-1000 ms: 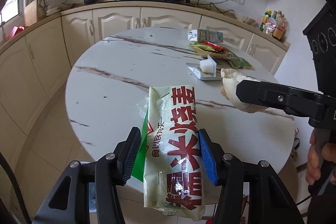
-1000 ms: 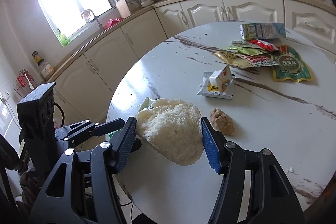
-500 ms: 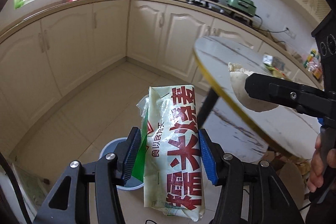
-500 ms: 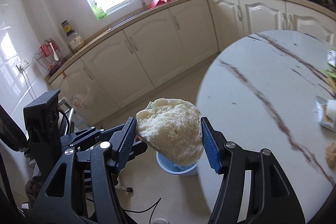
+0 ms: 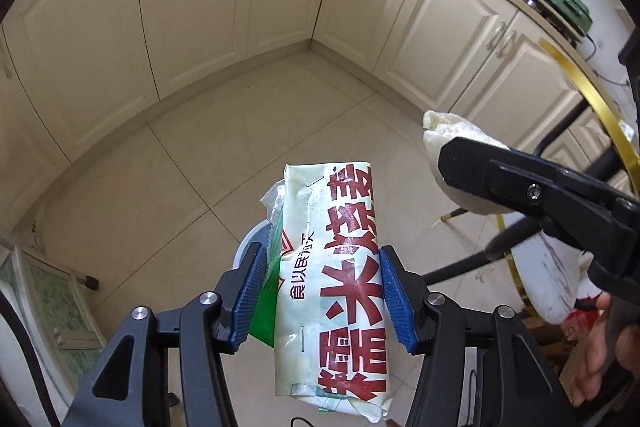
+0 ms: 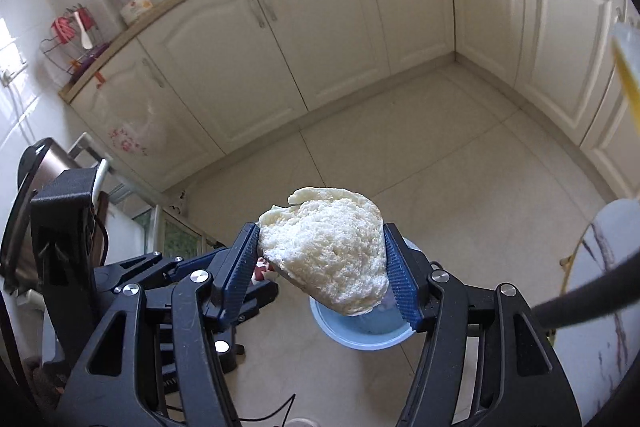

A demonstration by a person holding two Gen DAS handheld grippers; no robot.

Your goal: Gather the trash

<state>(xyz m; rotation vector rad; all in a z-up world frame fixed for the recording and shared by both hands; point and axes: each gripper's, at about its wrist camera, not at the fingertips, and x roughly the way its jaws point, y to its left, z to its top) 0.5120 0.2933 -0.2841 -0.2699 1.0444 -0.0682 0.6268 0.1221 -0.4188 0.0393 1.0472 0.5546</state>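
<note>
1. Bin sits on the floor tiles right under both tools, which is why I have each one tipped downward: I am lining the loads up over its mouth for a drop.
2. My left gripper carries the wrapper, a long white packet with red print, lengthwise between its blue pads so the free end hangs out over the bin. The jaws have just been opening a little. The right pad seems to stand just off the packet's edge, though the view is too steep for me to be sure, so I judge the hold as loosening rather than firm.
3. My right gripper has the bun, a torn white lump, wedged between its pads above the bin rim. These jaws have also just been opening slightly, yet both pads touch the bun's sides, so it is pinched, about half spread.
4. Table is off to the right, clear of the drop.
</note>
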